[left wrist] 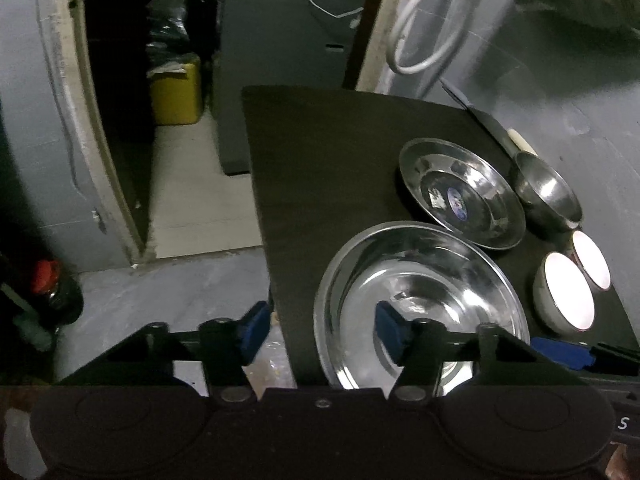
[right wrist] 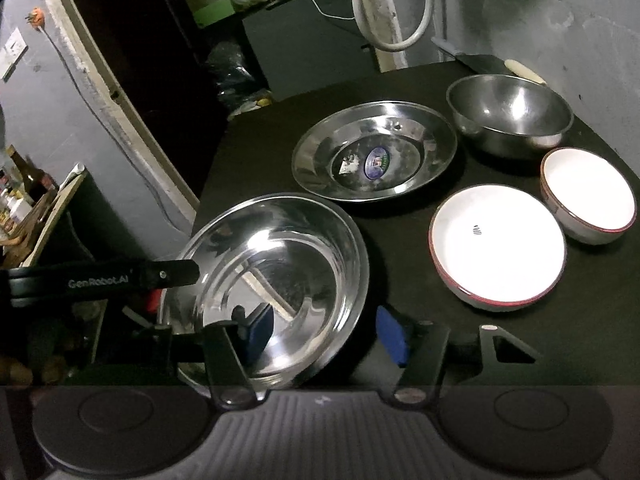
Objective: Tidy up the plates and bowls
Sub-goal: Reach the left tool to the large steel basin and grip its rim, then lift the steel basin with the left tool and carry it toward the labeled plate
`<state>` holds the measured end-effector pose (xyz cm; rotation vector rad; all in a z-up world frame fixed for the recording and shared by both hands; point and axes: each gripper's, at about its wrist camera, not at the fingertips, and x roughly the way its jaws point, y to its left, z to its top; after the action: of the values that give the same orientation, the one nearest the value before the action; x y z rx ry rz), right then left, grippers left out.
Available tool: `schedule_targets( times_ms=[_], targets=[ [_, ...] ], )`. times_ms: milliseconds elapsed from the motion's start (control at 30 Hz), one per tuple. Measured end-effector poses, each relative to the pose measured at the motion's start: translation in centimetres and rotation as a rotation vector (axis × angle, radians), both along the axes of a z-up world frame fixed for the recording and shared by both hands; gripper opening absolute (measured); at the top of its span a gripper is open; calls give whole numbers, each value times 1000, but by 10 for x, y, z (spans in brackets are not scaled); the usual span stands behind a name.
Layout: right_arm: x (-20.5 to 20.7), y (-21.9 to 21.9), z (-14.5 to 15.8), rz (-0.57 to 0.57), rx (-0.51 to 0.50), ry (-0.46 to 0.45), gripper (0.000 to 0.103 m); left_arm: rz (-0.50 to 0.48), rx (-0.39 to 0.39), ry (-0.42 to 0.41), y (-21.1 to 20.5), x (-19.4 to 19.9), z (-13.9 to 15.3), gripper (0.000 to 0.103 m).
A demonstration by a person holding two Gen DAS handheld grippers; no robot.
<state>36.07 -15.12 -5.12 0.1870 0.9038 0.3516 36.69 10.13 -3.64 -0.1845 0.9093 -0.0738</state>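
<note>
- Steel plates and bowls sat spread on the dark bench [right wrist: 400, 360], none stacked, so sorting looked barely begun.
- Nearest large steel plate [right wrist: 280, 264] lay at the bench's near left corner, its rim overhanging the edge; probably why both grippers came at it there.
- Left hand-held gripper [left wrist: 320, 332] straddled that plate's left rim, one blue pad inside the dish, one outside; jaws half closed, not visibly pinching.
- Right hand-held gripper [right wrist: 326, 334] straddled the near right rim likewise, unclenched.
- Second steel plate [right wrist: 374, 152] with stickers lay just behind; steel bowl [right wrist: 510, 114] beyond it by the wall.
- Two white bowls [right wrist: 498, 246] sat side by side to the right, well placed for nesting.
</note>
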Motion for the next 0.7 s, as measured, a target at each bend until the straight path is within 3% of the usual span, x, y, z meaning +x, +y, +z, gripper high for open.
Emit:
schedule_targets(
  times_ms=[267, 700],
  targets=[
    [5, 5, -5, -22, 2, 21, 53, -68, -8, 17, -3, 13, -7, 45],
    [7, 6, -10, -39, 2, 42, 38, -107, -15, 48, -5, 19, -15, 36]
  ],
)
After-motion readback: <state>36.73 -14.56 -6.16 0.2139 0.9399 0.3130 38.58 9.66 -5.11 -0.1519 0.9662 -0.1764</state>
